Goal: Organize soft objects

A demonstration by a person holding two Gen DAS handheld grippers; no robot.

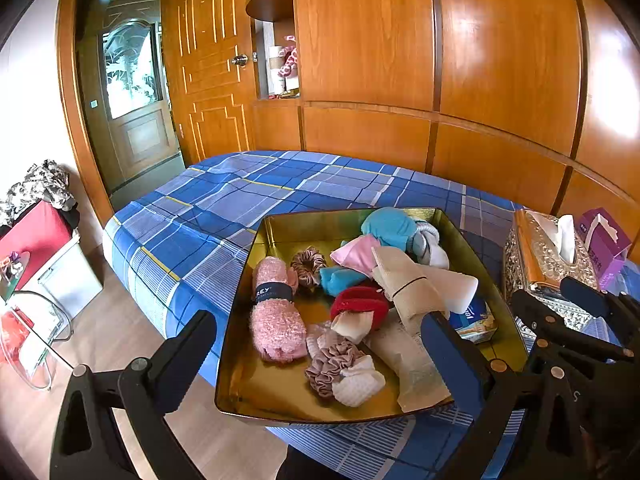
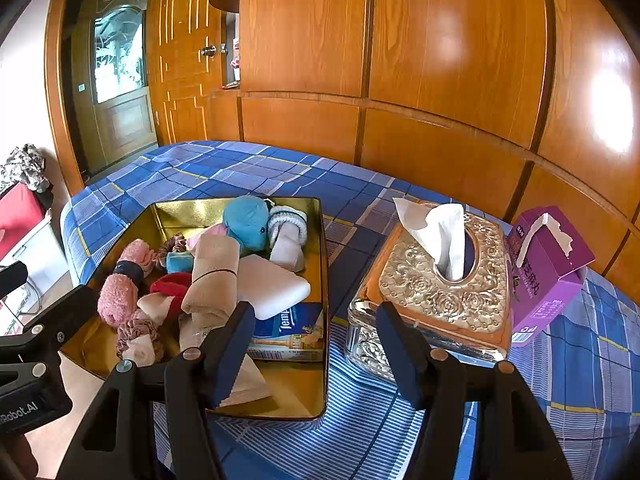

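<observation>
Blue plaid bed (image 2: 248, 184) holds gold tray (image 2: 325, 280) at its edge.

Black gripper (image 2: 316, 344), blue pads, brass screws

You see a glossy gold metal tray (image 1: 240, 360) holding a fuzzy pink cloth roll (image 1: 276, 320), before glossy wood panelling (image 1: 400, 60).
</observation>
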